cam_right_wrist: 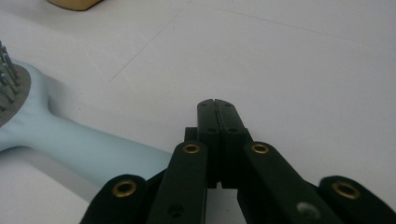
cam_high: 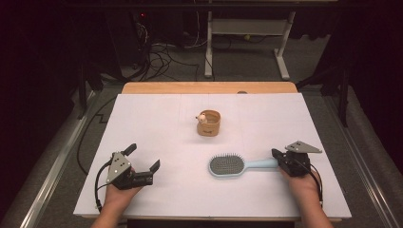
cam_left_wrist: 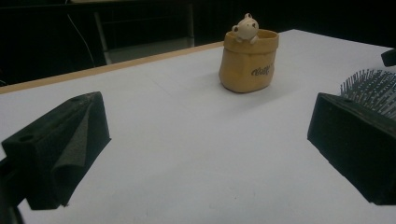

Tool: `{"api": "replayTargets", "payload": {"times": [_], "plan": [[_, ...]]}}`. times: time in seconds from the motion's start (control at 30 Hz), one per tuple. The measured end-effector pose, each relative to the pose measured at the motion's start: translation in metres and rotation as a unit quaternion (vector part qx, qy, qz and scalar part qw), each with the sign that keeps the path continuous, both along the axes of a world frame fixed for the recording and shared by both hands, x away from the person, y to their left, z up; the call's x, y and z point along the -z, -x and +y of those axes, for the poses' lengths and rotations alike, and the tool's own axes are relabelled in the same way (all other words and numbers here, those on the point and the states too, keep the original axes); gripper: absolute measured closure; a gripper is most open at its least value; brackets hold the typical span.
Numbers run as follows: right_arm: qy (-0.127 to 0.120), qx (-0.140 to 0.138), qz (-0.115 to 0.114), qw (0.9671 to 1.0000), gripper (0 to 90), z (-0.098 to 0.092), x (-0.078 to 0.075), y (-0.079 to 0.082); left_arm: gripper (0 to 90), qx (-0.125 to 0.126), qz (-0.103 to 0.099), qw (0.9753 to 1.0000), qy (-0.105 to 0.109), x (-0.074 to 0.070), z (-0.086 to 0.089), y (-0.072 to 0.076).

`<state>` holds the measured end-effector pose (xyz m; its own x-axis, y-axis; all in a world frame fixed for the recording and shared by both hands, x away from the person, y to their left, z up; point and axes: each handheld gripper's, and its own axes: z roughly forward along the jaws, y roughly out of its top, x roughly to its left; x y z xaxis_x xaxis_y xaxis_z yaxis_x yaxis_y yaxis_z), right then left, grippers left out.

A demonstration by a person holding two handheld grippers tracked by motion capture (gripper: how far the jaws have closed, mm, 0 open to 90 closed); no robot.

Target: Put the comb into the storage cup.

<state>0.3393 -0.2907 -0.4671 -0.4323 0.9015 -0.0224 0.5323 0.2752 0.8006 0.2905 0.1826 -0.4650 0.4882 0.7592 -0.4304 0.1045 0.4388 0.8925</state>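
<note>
So the light-blue hairbrush [cam_high: 233,166] lies flat on the white table [cam_high: 157,128], bristles up. The right gripper [cam_high: 275,154] sits at its handle end, jaws pressed together beside the handle, gripping nothing. The left gripper [cam_high: 142,156] is spread wide, well apart from it.

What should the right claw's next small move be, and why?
Probably open, then shift sideways onto the brush handle. The right claw is shut on nothing, and in its own view the handle lies beside it, not between its jaws. The left claw is open and apart.
</note>
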Motion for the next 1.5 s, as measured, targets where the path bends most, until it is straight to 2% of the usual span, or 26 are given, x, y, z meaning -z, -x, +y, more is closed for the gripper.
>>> {"api": "replayTargets", "payload": {"times": [0.27, 0.43, 1.13, 1.5], "plan": [[-0.006, -0.009, 0.005, 0.9999, 90.0, 0.000, -0.001, 0.004, 0.0, -0.003, 0.001, 1.0000, 0.008, -0.001, 0.001, 0.001], [0.004, -0.024, 0.013, 0.9996, 90.0, 0.002, -0.001, 0.007, 0.0, 0.002, 0.001, 1.0000, 0.007, -0.001, 0.001, 0.002], [-0.008, -0.039, 0.027, 0.9988, 90.0, -0.002, -0.002, 0.022, 0.0, -0.005, -0.004, 0.9999, 0.012, -0.003, 0.004, 0.002], [-0.014, -0.046, 0.031, 0.9984, 90.0, -0.002, -0.001, 0.034, 0.0, 0.001, 0.006, 0.9999, 0.010, -0.003, 0.003, 0.001]]}}
